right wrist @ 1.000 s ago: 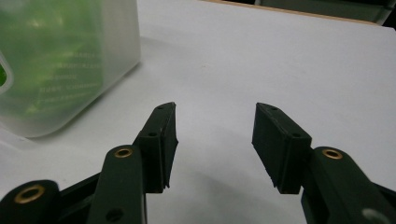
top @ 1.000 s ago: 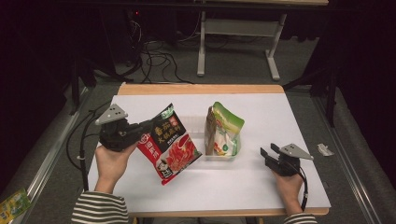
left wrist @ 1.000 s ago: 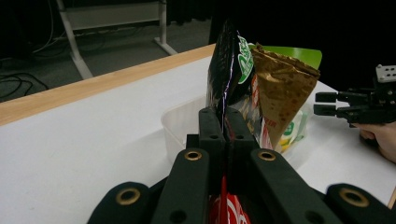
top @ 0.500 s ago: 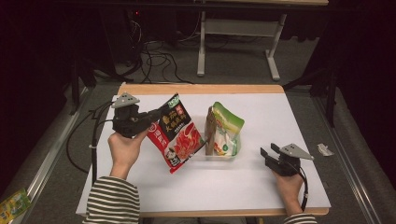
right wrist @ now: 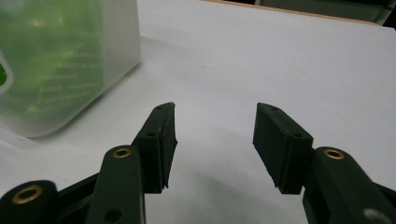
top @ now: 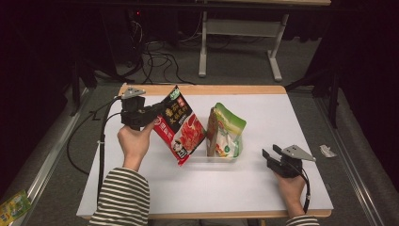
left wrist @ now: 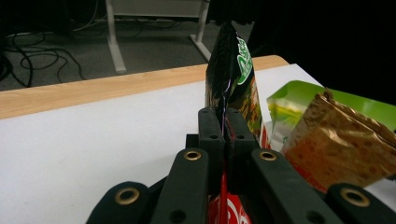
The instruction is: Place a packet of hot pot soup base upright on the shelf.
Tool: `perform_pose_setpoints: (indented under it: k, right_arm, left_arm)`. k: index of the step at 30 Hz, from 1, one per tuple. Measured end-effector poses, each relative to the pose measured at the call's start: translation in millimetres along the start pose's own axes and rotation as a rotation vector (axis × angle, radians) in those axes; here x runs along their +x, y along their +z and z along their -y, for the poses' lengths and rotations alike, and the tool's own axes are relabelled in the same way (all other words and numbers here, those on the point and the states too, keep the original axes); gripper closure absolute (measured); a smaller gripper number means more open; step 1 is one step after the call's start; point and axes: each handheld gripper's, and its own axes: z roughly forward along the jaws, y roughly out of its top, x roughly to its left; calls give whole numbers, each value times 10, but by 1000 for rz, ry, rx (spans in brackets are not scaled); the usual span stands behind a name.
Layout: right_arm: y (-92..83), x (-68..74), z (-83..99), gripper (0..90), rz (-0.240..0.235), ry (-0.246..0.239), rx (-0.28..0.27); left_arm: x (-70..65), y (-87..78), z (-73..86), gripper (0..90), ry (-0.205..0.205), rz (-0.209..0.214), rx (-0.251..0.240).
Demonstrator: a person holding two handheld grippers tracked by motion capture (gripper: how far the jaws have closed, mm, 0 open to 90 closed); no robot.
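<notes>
- Your right gripper rests low on the white table, near you; its jaws are spread apart with nothing between them; it is well apart from the red bag.
- The clear tub sits in the middle of the table with a green bag standing in it; its side is smooth and may slip, so do not push it.
- Your left gripper is pressed tight on the red bag, pinching its thin flat edge; the bag hangs tilted in the air, just beside the tub on its left.
- The bag looks light, soft and crinkly; it can swing and bend; I think the flat sealed edge is the best place to hold; squeezing the puffy middle may crush what is inside.
</notes>
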Motion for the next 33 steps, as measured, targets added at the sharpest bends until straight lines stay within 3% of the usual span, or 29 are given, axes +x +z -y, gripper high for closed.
perform_pose_setpoints:
  k: [2, 5, 8, 15, 19, 28, 33]
  right_arm:
    - [0, 0, 0, 493, 0, 0, 0]
    - [-1, 0, 1, 490, -2, 0, 0]
    - [0, 0, 0, 486, -2, -1, 1]
    - [5, 8, 0, 482, 0, 2, 7]
    - [8, 8, -2, 480, -2, 0, 9]
    - [13, 12, -4, 479, 3, -11, 13]
    - [12, 19, -3, 478, 4, -8, 16]
  left_arm:
    - [3, 34, 8, 876, -4, -1, 2]
    - [-25, 100, 36, 854, 21, -14, 23]
    - [-32, 115, 62, 845, 22, -7, 8]
    - [22, 92, 116, 730, 8, 1, -9]
    - [16, 54, 126, 717, 20, 14, -33]
    - [47, 39, 269, 611, 39, 9, -19]
    - [51, -8, 381, 541, 30, 15, -8]
